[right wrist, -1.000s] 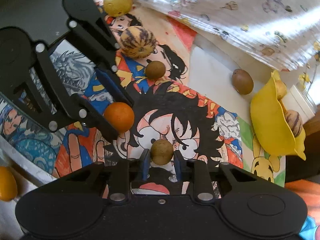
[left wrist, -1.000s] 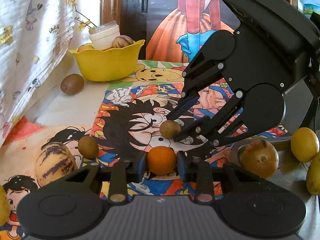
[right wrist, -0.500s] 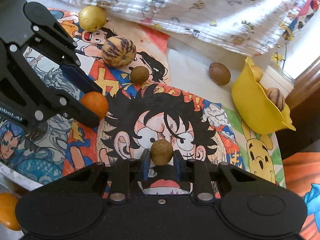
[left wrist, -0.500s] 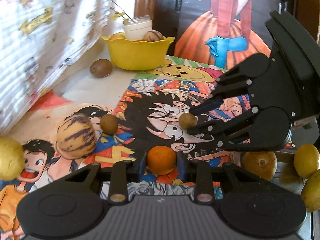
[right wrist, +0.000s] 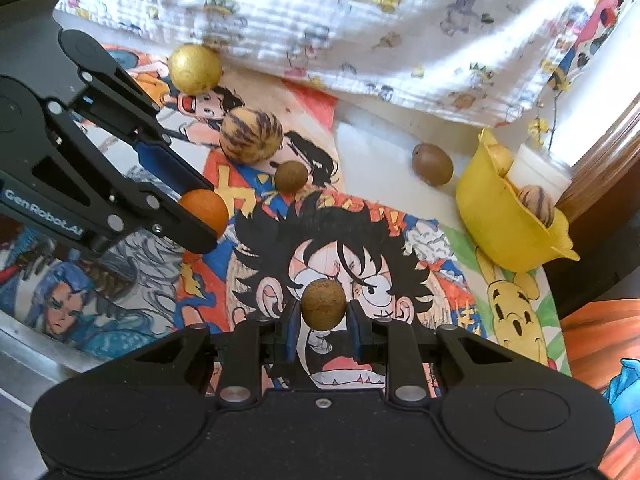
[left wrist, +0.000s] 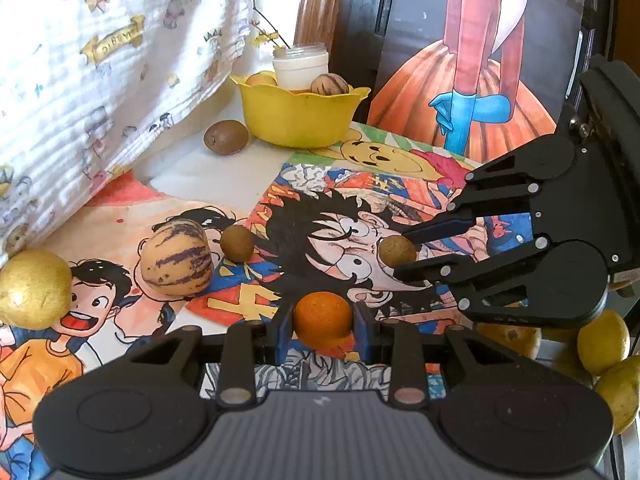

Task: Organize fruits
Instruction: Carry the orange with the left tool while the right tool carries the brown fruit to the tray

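Left wrist view: left gripper (left wrist: 323, 322) clamps small round orange fruit (left wrist: 322, 314) above cartoon-print mat (left wrist: 320, 216). Right gripper (right wrist: 322, 322) pinches small round brown fruit (right wrist: 323, 303). Yellow plastic bowl (left wrist: 298, 118) far, holding striped fruit.

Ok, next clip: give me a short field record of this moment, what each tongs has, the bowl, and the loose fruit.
left tongs: shut on orange fruit
right tongs: shut on brown fruit
bowl: yellow, at the far end of the table, holds a striped fruit and a pale one
jar: white, behind the bowl
loose on mat: striped melon, small brown ball, gold ball
beside bowl: kiwi
near right edge: yellow fruits
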{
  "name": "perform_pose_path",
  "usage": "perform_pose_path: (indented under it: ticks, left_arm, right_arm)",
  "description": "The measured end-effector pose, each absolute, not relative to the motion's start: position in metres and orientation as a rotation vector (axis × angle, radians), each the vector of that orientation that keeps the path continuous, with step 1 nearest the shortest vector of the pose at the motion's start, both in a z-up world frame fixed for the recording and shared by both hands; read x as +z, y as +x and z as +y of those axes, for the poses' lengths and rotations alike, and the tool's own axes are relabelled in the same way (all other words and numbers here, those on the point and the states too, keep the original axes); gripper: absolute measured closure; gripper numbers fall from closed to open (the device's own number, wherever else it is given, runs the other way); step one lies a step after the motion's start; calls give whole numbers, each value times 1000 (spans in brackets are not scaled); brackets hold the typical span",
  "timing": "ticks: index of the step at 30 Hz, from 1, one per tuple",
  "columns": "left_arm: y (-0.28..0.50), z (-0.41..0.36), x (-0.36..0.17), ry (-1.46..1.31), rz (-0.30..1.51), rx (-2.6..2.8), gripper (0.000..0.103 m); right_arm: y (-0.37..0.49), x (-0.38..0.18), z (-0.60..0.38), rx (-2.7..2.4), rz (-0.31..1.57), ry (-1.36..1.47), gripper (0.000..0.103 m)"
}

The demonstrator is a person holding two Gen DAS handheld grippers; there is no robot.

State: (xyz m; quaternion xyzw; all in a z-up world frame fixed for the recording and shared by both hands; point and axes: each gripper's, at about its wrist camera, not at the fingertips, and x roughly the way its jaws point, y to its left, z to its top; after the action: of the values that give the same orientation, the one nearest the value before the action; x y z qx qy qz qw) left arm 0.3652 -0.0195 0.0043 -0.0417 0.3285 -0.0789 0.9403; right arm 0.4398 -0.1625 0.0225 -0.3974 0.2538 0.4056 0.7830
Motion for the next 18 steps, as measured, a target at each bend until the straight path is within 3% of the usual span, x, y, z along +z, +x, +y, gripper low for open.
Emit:
perform_pose_path:
  ticks: [18]
  left_arm:
    - [298,-39,49,-132,563,-182,68]
  right_arm:
    - [317,87,-215,820,376,-670,77]
